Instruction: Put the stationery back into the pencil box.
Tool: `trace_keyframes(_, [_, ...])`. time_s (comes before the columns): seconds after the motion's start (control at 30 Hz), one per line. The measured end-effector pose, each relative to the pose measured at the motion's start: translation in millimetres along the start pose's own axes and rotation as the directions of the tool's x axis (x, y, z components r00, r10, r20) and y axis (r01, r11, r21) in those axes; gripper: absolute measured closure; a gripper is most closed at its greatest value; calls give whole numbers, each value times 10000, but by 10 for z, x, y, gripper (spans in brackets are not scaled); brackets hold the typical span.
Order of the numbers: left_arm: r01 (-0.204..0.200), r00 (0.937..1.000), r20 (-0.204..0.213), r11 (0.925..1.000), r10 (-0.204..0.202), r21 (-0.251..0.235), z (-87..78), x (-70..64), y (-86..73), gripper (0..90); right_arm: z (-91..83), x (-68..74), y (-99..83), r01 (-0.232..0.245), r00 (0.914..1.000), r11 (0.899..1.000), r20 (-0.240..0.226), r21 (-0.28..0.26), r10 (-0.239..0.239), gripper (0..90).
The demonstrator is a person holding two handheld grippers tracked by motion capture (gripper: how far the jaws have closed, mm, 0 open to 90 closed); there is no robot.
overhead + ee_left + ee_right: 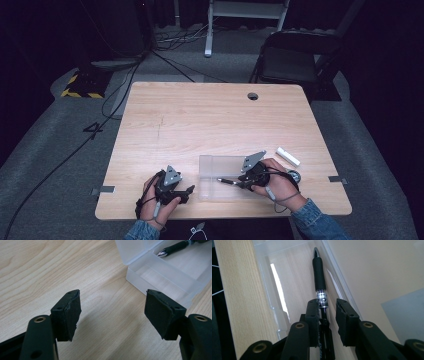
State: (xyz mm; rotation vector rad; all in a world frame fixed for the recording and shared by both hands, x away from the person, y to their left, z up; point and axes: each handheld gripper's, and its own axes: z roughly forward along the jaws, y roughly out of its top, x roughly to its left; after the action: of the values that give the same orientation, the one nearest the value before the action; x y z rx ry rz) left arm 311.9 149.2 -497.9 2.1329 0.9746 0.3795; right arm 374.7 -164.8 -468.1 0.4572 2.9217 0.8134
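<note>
A black pen [227, 181] lies pointing left over a clear plastic box [212, 167] near the table's front edge. My right gripper [240, 183] is at the pen's rear end. In the right gripper view the pen [319, 272] runs between the jaws of my right gripper [326, 302], resting against the left pad, with a visible gap to the right pad. Its tip points into the box [287, 272]. My left gripper [189, 190] rests left of the box, open and empty [113, 293]. Ahead of it are the box [162, 275] and the pen tip [165, 251].
A small white block [288, 156] lies on the wooden table [200, 120] right of the box, and a small round object [295, 176] sits by the right hand. A cable hole [253, 96] is at the far edge. A folding chair [295, 55] stands beyond the table.
</note>
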Motion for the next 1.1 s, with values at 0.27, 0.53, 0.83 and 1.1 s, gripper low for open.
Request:
trace_keyframes(0.27, [-116, 9999, -16, 9995, 117, 310, 46, 15, -21, 299, -91, 113, 30, 179, 9998, 9998, -114, -60, -180, 789])
trace_keyframes(0.53, [-114, 9999, -94, 9993, 117, 360, 41, 30, -34, 299, -27, 188, 27, 432, 9974, 9981, -594, 449, -405, 826])
trace_keyframes(0.83, [-193, 9996, -194, 9989, 202, 431, 38, 34, -32, 292, 21, 193, 16, 607, 9969, 9960, -540, 648, -573, 766])
trace_keyframes(1.1, [-197, 9996, -195, 9988, 205, 440, 38, 34, -33, 289, 46, 190, 22, 982, 9951, 9937, -126, 543, -977, 640])
